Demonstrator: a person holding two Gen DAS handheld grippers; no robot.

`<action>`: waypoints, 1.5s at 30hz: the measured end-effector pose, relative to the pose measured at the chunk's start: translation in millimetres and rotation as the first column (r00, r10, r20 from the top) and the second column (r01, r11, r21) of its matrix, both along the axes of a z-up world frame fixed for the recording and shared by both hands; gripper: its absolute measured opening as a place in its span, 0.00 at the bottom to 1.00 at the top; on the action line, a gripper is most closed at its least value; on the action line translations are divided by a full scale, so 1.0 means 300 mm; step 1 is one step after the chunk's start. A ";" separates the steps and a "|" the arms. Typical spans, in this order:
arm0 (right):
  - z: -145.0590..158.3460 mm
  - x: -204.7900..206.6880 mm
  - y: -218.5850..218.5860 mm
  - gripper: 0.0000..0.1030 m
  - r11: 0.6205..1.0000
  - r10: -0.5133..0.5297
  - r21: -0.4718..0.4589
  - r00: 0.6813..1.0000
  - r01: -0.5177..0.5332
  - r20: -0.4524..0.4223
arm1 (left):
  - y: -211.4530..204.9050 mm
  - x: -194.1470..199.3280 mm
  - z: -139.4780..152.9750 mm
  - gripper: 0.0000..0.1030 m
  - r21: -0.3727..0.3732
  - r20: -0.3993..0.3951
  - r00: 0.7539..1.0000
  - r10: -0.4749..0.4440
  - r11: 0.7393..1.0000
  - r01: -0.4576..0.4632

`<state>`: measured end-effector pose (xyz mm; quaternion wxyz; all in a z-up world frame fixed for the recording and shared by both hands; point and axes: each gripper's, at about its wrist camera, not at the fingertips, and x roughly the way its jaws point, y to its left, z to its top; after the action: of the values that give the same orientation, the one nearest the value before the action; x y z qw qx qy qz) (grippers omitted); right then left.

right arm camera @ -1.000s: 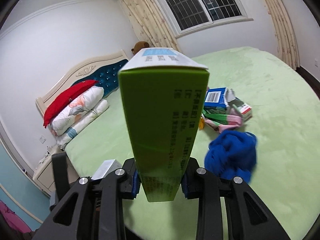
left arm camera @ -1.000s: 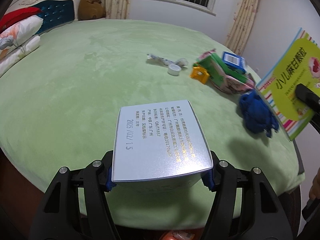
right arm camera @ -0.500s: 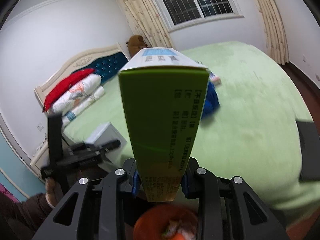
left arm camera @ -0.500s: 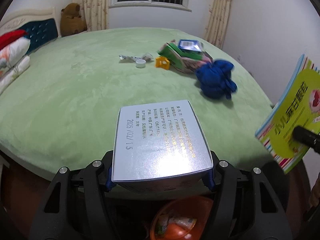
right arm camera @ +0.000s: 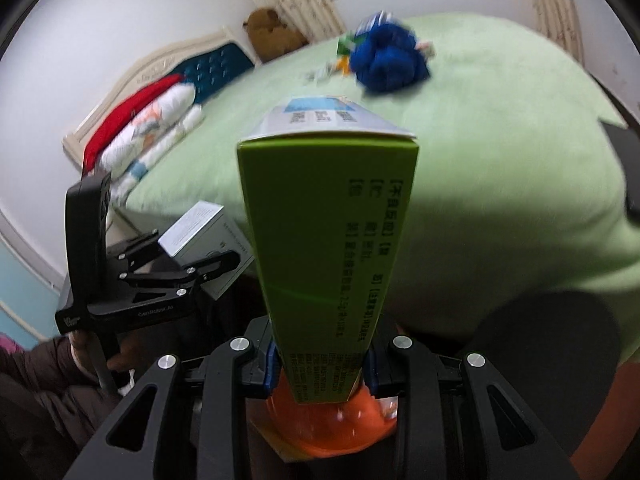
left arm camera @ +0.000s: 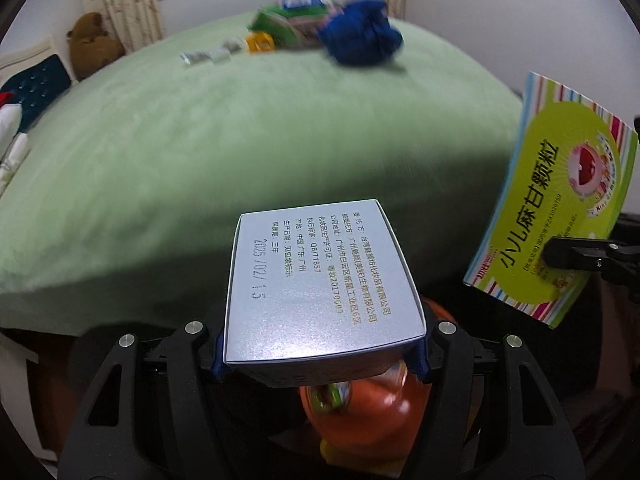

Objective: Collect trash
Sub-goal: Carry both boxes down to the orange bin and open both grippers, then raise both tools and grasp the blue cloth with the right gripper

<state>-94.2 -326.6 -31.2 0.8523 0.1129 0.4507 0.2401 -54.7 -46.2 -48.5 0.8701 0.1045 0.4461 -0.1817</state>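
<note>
My left gripper [left arm camera: 320, 360] is shut on a silver box [left arm camera: 320, 280] with printed text, held above an orange bin [left arm camera: 368, 412] below the bed's edge. My right gripper [right arm camera: 320, 368] is shut on a tall green box [right arm camera: 328, 232], upright, also over the orange bin [right arm camera: 332, 424]. The green box shows in the left wrist view [left arm camera: 552, 208] at right. The left gripper with the silver box [right arm camera: 200, 228] shows at left in the right wrist view. More trash [left arm camera: 288, 28] lies far off on the green bed [left arm camera: 200, 140].
A blue cloth [left arm camera: 360, 36] lies by the trash pile. Pillows [right arm camera: 152, 128], a headboard and a brown teddy bear [left arm camera: 92, 44] are at the bed's far end. The bin holds some wrappers. A dark object [right arm camera: 628, 176] sits at the bed's right edge.
Both grippers have drawn back from the bed and tipped downward. The orange bin has come into view beneath both held boxes. The trash pile now lies farther away.
</note>
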 end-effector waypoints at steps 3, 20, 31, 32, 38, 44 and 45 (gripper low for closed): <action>-0.049 0.005 0.006 0.30 1.000 0.019 -0.014 0.999 -0.019 -0.040 | -0.004 -0.005 -0.055 0.61 0.013 -0.046 0.999 -0.008 1.000 0.009; -0.274 0.073 0.089 0.30 0.995 0.045 -0.070 0.954 -0.069 -0.296 | -0.042 0.060 -0.354 0.60 0.097 -0.352 0.936 -0.013 0.994 0.050; -0.379 0.183 0.215 0.50 0.976 0.105 -0.123 0.888 -0.177 -0.448 | -0.088 0.143 -0.535 0.70 0.205 -0.517 0.856 0.004 0.971 0.119; -0.384 0.197 0.225 0.52 0.976 0.100 -0.129 0.886 -0.176 -0.453 | -0.085 0.149 -0.542 0.74 0.211 -0.520 0.854 0.010 0.970 0.117; -0.377 0.214 0.228 0.54 0.980 0.094 -0.114 0.888 -0.161 -0.450 | -0.081 0.177 -0.554 0.76 0.212 -0.523 0.852 0.022 0.972 0.105; -0.312 0.140 0.134 0.54 0.991 0.083 -0.071 0.929 -0.116 -0.361 | -0.050 0.153 -0.551 0.76 0.198 -0.509 0.860 0.029 0.977 0.084; -0.262 0.140 0.123 0.54 0.993 0.088 -0.048 0.946 -0.108 -0.313 | -0.050 0.146 -0.536 0.76 0.187 -0.499 0.866 0.027 0.979 0.077</action>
<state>-52.1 -289.8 -109.8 0.7611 0.0990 0.5916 0.2469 -10.8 -61.3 -209.2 0.7079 0.1469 0.6701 -0.1681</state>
